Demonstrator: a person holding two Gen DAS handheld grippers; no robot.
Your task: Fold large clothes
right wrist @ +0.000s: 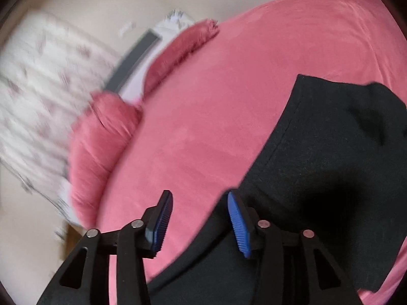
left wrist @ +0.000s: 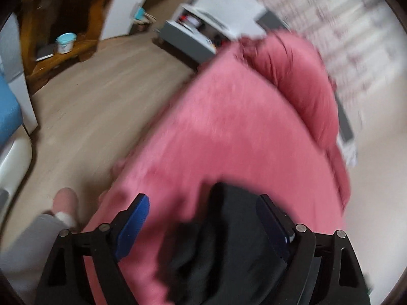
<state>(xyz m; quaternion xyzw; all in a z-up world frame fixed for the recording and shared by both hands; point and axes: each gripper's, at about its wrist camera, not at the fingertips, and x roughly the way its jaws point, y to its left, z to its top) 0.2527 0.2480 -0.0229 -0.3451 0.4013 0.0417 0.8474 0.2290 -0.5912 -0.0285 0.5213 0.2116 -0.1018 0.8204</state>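
A wide pink bed cover (right wrist: 208, 117) fills both views and carries everything else; its surface is smooth, and a bolster-like pink roll (right wrist: 101, 137) runs along its far edge, next to a pale patterned rug (right wrist: 38, 89) on the floor beyond. On the cover lies the dark garment (right wrist: 318, 167) — black, partly spread, with a straight stitched hem (right wrist: 277, 145) running diagonally toward the cover's middle and a crumpled fold near its right side. In the left wrist view the same garment (left wrist: 229, 241) sits bunched at the cover's near edge, directly between the fingers there.

The left gripper (left wrist: 203, 228) stands wide open, its blue pads on either side of the bunched cloth; whether either pad touches the fabric cannot be told through the blur. The right gripper (right wrist: 201, 223) is also parted, holding nothing — the garment's near edge lies under and behind its right-hand pad, with bare pink cover between the pads.

Off the cover, the left view shows a light wooden floor (left wrist: 101, 96), a wooden shelf unit (left wrist: 63, 25) holding a small teal-lidded tub (left wrist: 65, 42), and a slippered foot (left wrist: 66, 204) near the cover's left edge.
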